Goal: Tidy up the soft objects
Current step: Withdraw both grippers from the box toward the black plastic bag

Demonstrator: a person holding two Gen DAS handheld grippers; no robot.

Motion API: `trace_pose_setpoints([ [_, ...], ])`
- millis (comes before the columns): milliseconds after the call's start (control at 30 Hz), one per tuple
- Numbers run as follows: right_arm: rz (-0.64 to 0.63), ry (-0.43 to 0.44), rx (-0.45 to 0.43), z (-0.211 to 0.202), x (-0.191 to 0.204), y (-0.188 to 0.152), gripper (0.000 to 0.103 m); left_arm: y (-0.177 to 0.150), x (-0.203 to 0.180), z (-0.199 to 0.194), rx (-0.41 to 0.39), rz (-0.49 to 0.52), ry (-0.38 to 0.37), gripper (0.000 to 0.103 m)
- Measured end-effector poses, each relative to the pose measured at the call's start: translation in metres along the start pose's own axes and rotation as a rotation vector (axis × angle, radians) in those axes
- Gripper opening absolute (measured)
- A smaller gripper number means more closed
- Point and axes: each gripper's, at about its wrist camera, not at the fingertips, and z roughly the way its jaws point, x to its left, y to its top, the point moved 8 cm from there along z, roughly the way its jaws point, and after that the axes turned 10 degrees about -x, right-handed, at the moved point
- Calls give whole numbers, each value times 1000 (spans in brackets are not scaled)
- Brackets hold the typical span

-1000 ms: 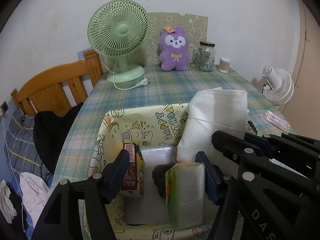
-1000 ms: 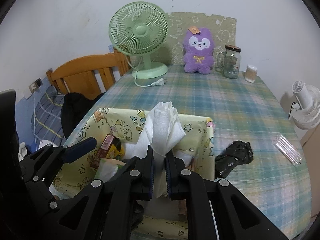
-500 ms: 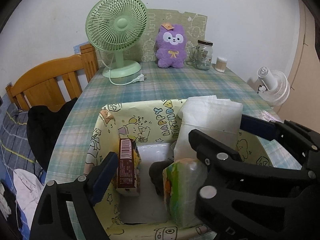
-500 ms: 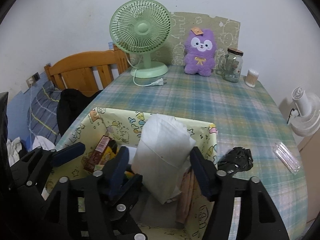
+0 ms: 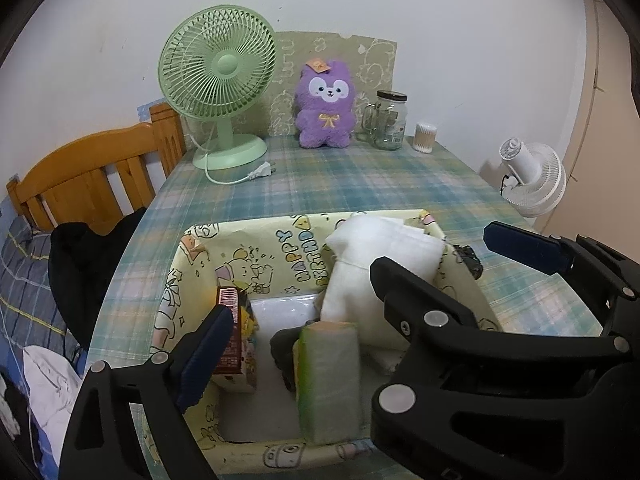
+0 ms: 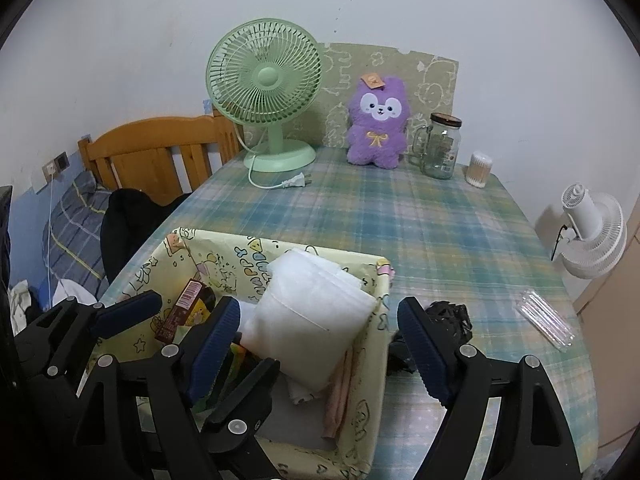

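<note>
A yellow cartoon-print fabric box (image 5: 280, 248) (image 6: 380, 320) stands on the plaid table. In it a folded white cloth (image 5: 380, 264) (image 6: 316, 320) leans upright at the right side, beside a green tissue pack (image 5: 328, 376), a brown snack box (image 5: 232, 336) (image 6: 180, 312) and a pink cloth (image 6: 340, 392). My right gripper (image 6: 316, 352) is open, its fingers on either side of the white cloth without touching it. My left gripper (image 5: 296, 356) is open over the box. A crumpled black item (image 6: 448, 320) lies on the table right of the box.
At the table's far end stand a green desk fan (image 5: 220, 92), a purple plush toy (image 5: 326, 108), a glass jar (image 5: 386, 120) and a cotton-swab tub (image 5: 424, 138). A clear plastic packet (image 6: 546, 324) lies at right. A wooden bed frame (image 5: 80, 176) is at left.
My right gripper was shut on the white cloth; it has opened and drawn back, leaving the cloth standing in the box. My left gripper has pulled back a little.
</note>
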Motion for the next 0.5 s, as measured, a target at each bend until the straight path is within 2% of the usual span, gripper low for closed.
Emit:
trace_pose_setpoints([
  [500, 29, -32, -59, -32, -24, 7, 86, 13, -32, -18, -53, 33, -19, 94],
])
